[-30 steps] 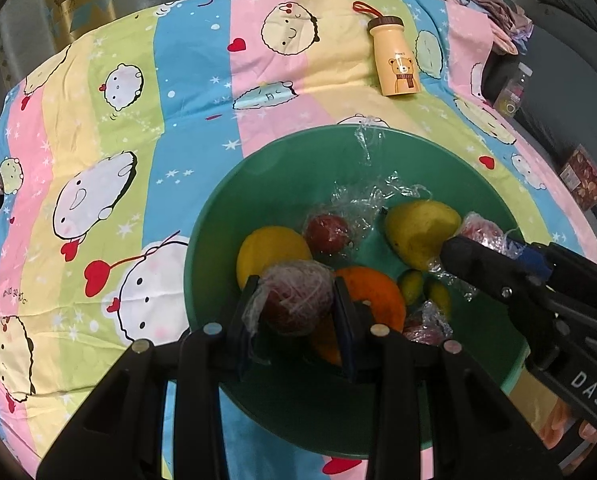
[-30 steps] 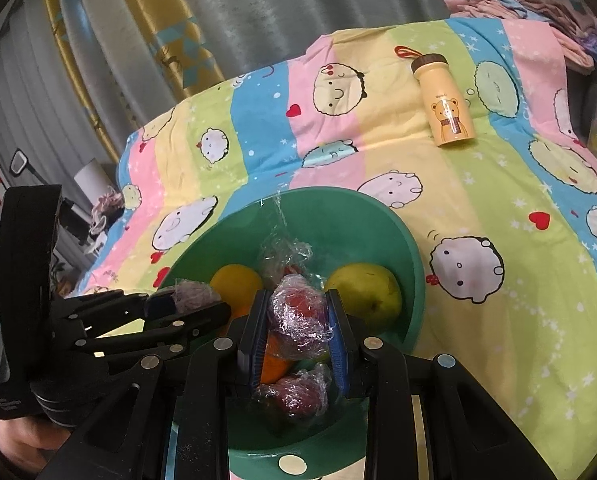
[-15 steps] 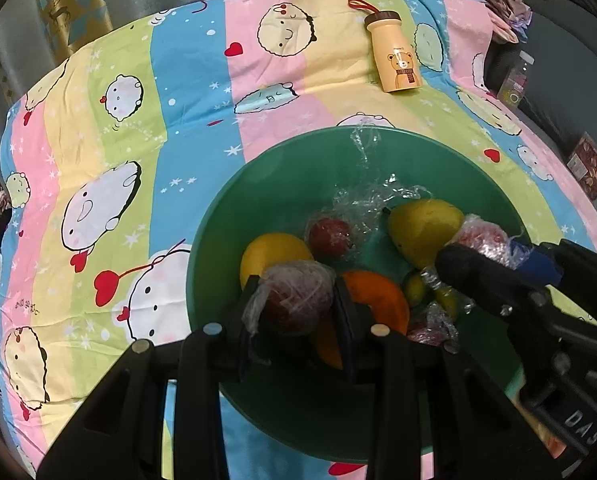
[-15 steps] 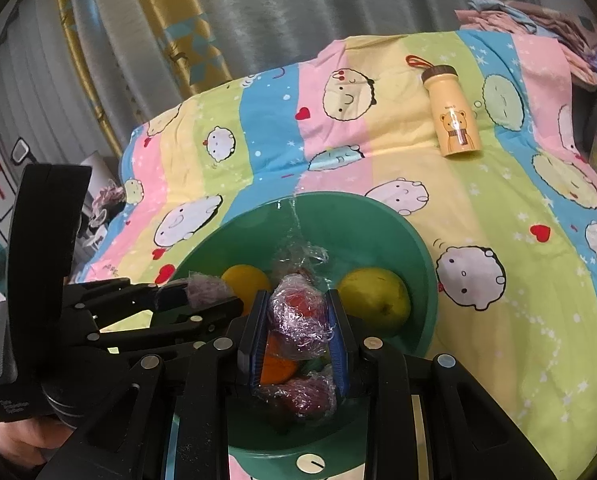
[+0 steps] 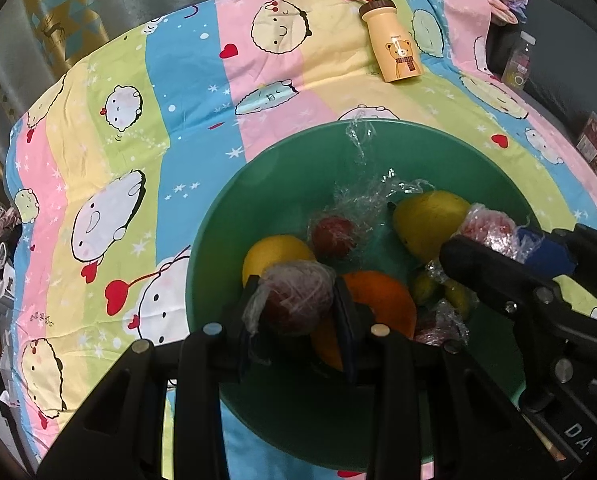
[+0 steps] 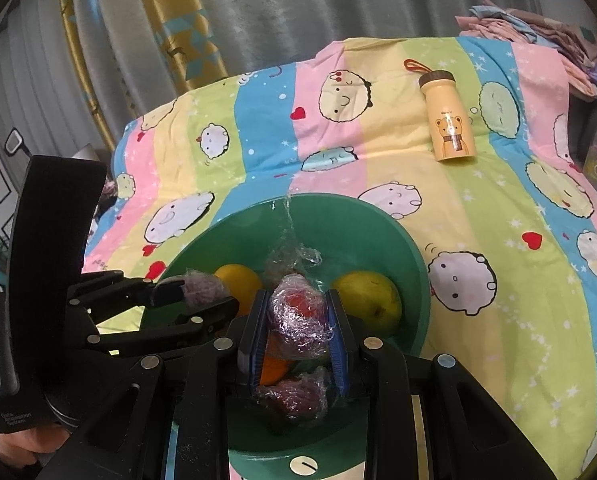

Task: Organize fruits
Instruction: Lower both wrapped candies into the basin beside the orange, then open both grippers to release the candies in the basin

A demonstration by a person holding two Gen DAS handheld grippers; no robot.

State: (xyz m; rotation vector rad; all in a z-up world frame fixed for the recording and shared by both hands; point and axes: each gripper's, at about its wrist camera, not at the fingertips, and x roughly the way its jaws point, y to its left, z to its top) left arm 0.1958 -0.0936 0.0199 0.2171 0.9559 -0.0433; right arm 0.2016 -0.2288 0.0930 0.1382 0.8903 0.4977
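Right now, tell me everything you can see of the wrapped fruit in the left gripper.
The wrapped fruit is small, round and dark red, covered in crinkled clear plastic film that bunches loosely on its left side. The left gripper is shut on it, one pad on each side, holding it above the green bowl, in front of a yellow fruit and an orange. What fruit it is cannot be told.

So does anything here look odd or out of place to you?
A few things. The yellow bear bottle lies on its side on the cartoon sheet, away from the fruit. A loose strand of cling film trails up the green bowl wall.
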